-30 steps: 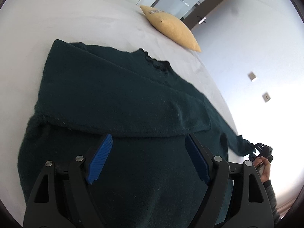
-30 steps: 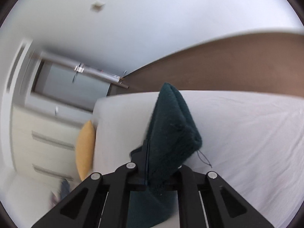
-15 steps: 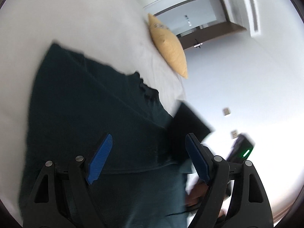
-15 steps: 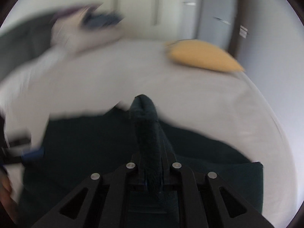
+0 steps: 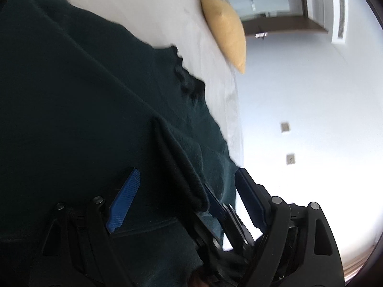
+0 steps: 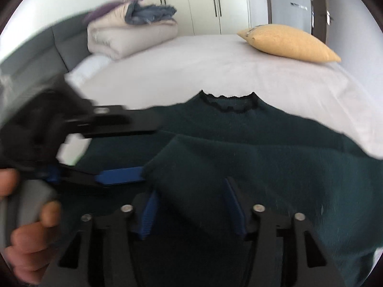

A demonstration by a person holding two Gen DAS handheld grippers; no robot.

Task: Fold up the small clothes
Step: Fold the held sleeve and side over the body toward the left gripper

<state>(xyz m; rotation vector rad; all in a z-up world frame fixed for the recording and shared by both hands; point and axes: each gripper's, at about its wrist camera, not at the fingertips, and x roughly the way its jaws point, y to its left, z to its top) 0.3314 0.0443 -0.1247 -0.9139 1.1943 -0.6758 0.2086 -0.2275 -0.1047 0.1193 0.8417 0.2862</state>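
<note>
Here, nearest the right wrist camera, the right gripper (image 6: 191, 211) stands with its jaws parted. They have just been opening, and the folded-in sleeve (image 6: 203, 167) lies between them, with no pad pressing on it. At nine o'clock in that view the left gripper (image 6: 119, 154) reaches in from the side, a hand (image 6: 26, 227) on its grip. Its jaws are wide apart and hold nothing, one blue pad close beside the sleeve's cuff end.

Beyond them the dark green sweater (image 6: 275, 143) lies flat on the bed (image 6: 215, 67), neck (image 6: 227, 102) toward twelve o'clock. A yellow cushion (image 6: 287, 43) sits at one o'clock and a stack of bedding (image 6: 129, 33) at eleven.

The risk, as I judge it, is the let-go sleeve. Thick knit tends to spring back, so the fold may slide open or bunch. The two grippers are also crowded together over the same spot and could knock each other, or a pad could snag the cloth and drag the fold askew.
</note>
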